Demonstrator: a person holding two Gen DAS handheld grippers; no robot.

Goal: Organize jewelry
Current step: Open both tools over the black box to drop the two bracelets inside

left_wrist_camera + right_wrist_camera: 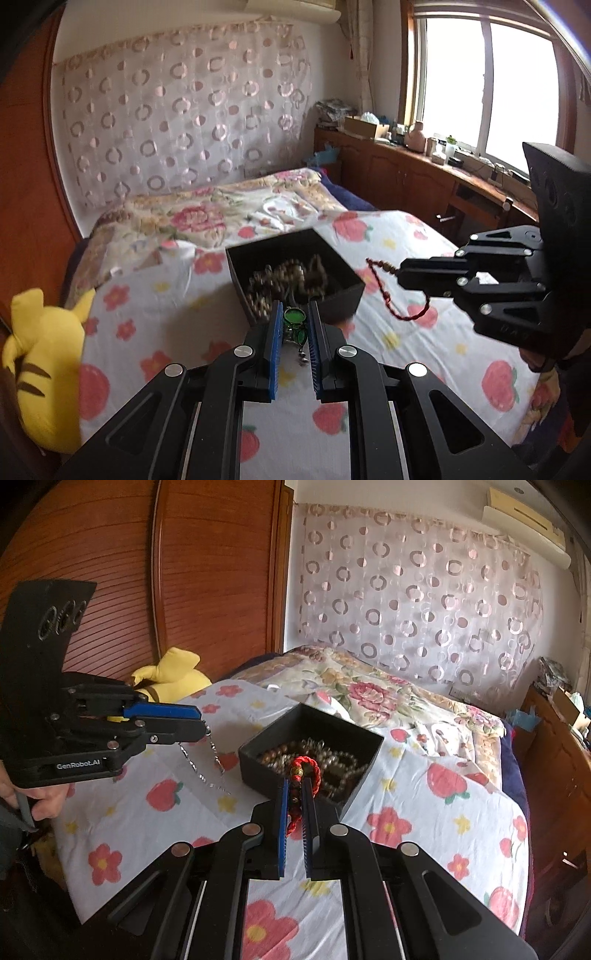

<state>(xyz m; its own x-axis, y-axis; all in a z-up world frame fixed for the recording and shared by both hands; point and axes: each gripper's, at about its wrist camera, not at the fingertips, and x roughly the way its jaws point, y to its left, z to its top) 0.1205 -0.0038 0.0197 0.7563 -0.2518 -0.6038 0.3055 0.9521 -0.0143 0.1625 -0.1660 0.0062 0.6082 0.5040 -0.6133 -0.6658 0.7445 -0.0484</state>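
A black open box [343, 291] [258, 760] holding several bead bracelets sits on the flowered bedsheet. My left gripper [294, 314] is shut on a green-stone pendant [294, 317] just in front of the box; in the right wrist view its silver chain [207, 764] hangs from the left gripper [203, 727] to the left of the box. My right gripper [294, 786] is shut on a red cord bracelet [304, 770] with beads, at the box's near edge. In the left wrist view the right gripper [400, 273] holds the red cord [402, 315] to the right of the box.
A yellow plush toy [44, 365] [173, 675] lies at the bed's left edge beside a wooden wardrobe [184, 572]. A floral quilt [207, 214] lies behind the box. A wooden cabinet [413, 173] with clutter runs under the window at the right.
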